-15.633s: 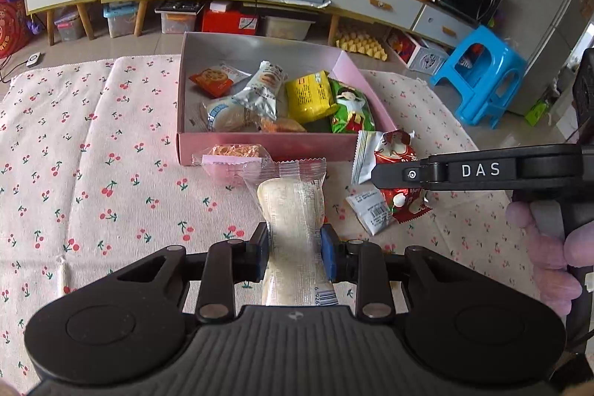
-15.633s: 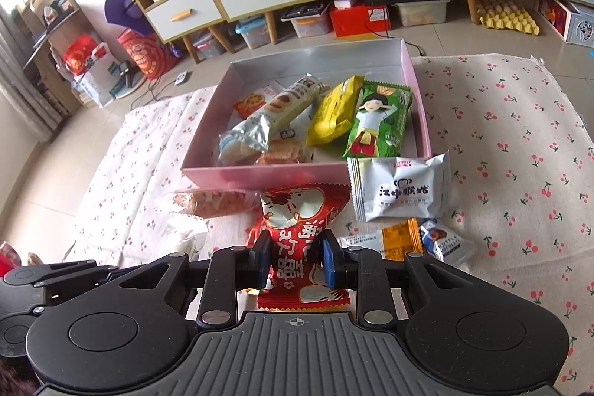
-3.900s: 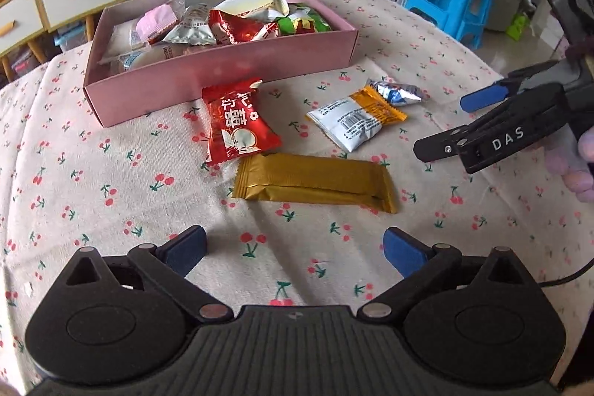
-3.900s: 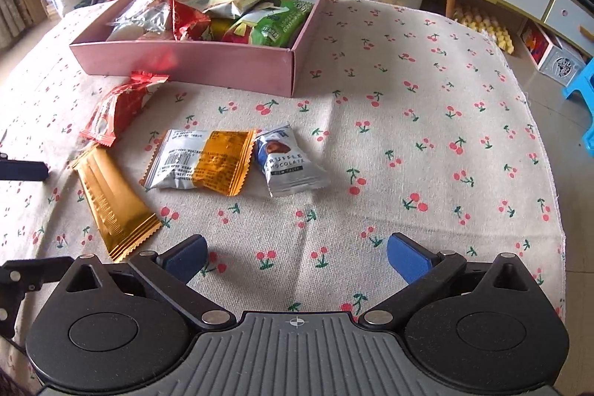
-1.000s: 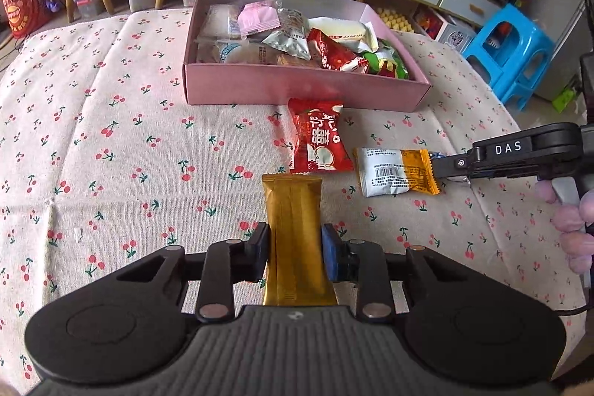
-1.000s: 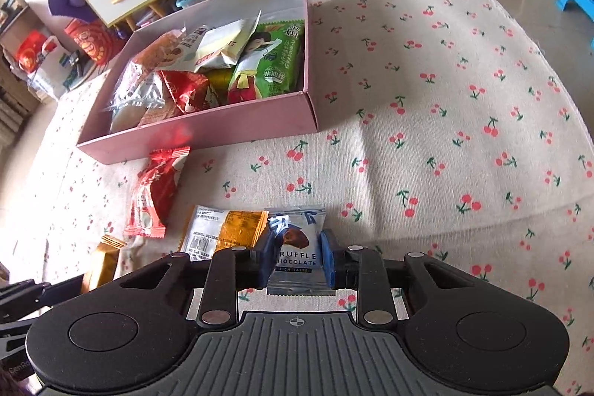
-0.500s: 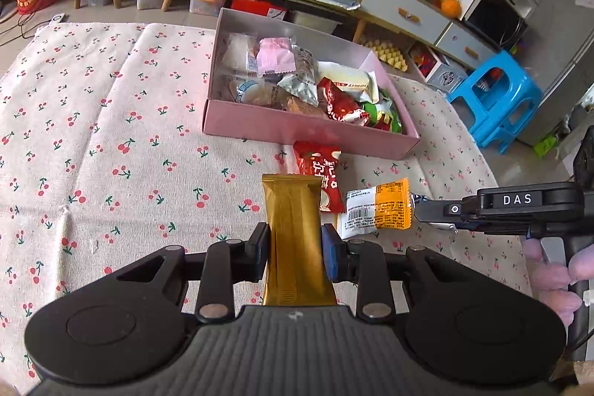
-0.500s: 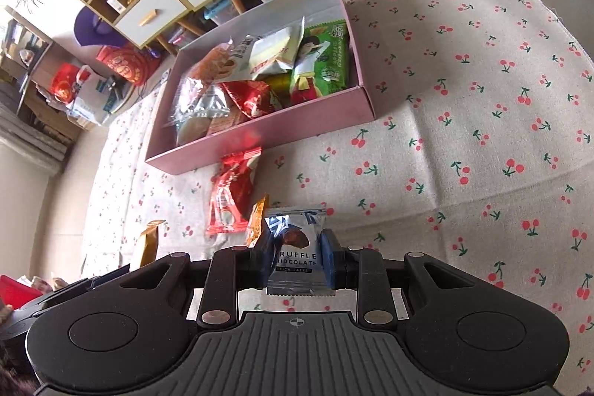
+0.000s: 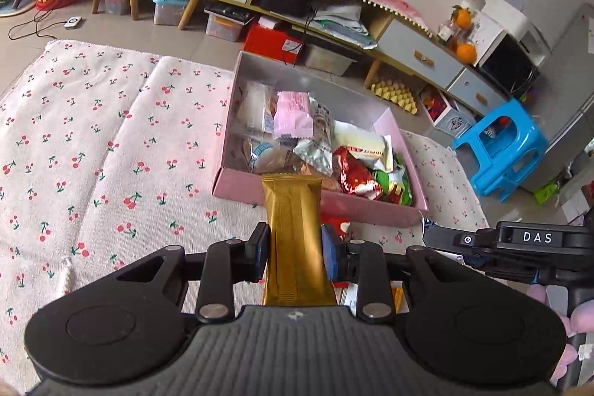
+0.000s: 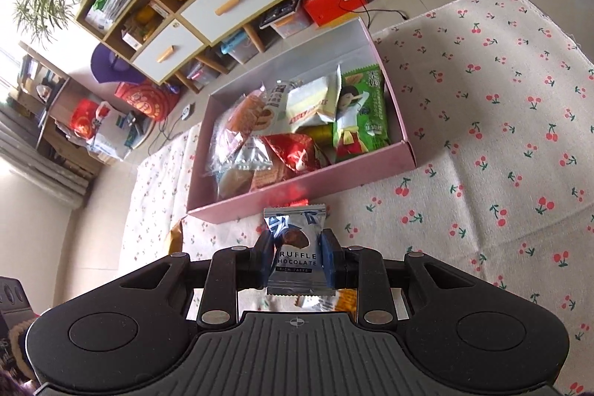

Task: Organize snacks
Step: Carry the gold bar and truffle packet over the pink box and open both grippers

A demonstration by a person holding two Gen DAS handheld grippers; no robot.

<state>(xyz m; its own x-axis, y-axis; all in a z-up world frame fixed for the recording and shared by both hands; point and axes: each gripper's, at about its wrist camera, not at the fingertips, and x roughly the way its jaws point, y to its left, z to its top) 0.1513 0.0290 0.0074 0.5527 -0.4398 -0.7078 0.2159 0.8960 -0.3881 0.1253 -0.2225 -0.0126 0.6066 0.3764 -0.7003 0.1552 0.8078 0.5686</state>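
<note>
The jaws of the left gripper (image 9: 296,253) are clenching a long gold snack bar (image 9: 294,240), holding it in the air in front of the near wall of the pink box (image 9: 241,182). The jaws of the right gripper (image 10: 296,260) are gripping a silver truffle chocolate packet (image 10: 296,249) above the cherry-print tablecloth (image 10: 501,136), just before the same box, which is holding many snack packets (image 10: 297,125)

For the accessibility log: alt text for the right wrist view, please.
The right gripper is shut on a silver truffle chocolate packet, held above the cherry-print cloth just short of an open pink box full of snack packets.
</note>
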